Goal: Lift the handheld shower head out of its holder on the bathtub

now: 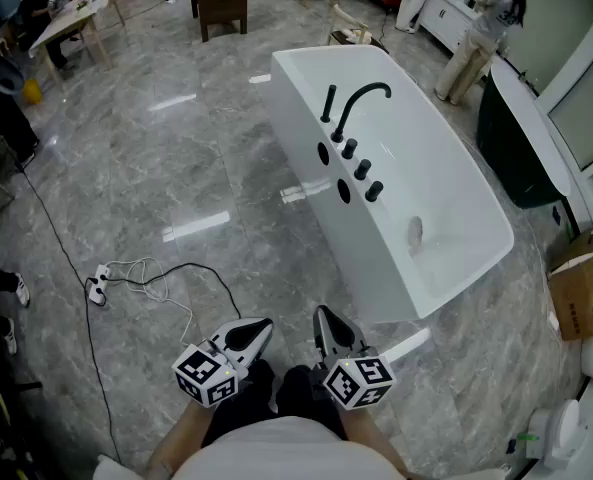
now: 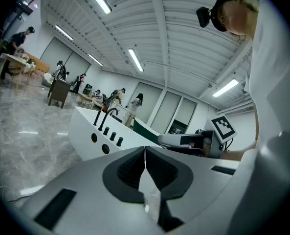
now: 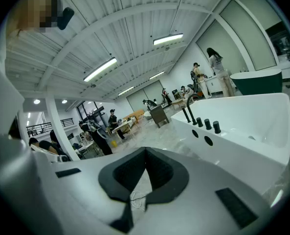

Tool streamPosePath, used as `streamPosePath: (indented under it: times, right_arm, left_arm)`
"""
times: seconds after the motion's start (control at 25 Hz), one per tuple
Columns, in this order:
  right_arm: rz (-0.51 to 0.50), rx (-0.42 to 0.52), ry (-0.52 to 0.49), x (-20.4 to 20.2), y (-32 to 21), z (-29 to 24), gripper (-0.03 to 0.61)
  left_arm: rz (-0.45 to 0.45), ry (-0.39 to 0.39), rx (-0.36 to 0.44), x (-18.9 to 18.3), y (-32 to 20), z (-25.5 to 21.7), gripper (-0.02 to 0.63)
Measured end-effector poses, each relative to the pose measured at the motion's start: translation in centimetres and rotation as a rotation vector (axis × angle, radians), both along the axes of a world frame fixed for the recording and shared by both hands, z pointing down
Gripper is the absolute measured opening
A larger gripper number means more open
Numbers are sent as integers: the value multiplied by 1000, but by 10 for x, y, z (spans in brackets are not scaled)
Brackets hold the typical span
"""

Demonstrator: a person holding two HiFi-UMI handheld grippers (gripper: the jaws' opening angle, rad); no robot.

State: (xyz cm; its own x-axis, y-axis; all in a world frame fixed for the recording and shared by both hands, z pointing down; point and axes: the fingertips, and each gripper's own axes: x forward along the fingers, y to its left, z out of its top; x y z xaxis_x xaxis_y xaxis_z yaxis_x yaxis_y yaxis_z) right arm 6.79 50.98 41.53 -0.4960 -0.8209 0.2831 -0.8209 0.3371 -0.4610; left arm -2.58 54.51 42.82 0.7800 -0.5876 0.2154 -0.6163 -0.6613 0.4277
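on glossy marble floor (image 1: 176,168): white rectangular bathtub (image 1: 348,260), curved black faucet (image 1: 361,98)

Bathtub (image 1: 446,168): glossy white, smooth; acrylic or ceramic, hard to say. Faucet (image 1: 361,98) and knobs (image 1: 362,168): matt black metal. Floor (image 1: 156,158): polished grey marble-look stone, mirrors the lights. Box (image 1: 579,293): plain brown cardboard, matt.

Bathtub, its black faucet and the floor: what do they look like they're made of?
Bathtub: white, smooth and glossy, probably acrylic or ceramic; its surface has an even sheen.
Faucet: matte black, likely coated metal, judging by the thin curved spout.
Floor: grey veined stone or marble-look tile, polished, since it mirrors bright streaks.
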Motion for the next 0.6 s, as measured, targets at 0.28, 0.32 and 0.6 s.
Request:
streamPosePath:
  times: [0.28, 0.32, 0.6]
  right_arm:
    - [-89, 38, 51, 3, 46, -15, 17]
    - [-85, 41, 55, 4, 47, -15, 17]
    - [-43, 32, -15, 2, 61, -19, 17]
  left_arm:
    - [-66, 90, 27, 19, 34, -33, 12]
    - [-63, 91, 33, 22, 37, -35, 12]
    - [-73, 98, 57, 16, 55, -44, 12]
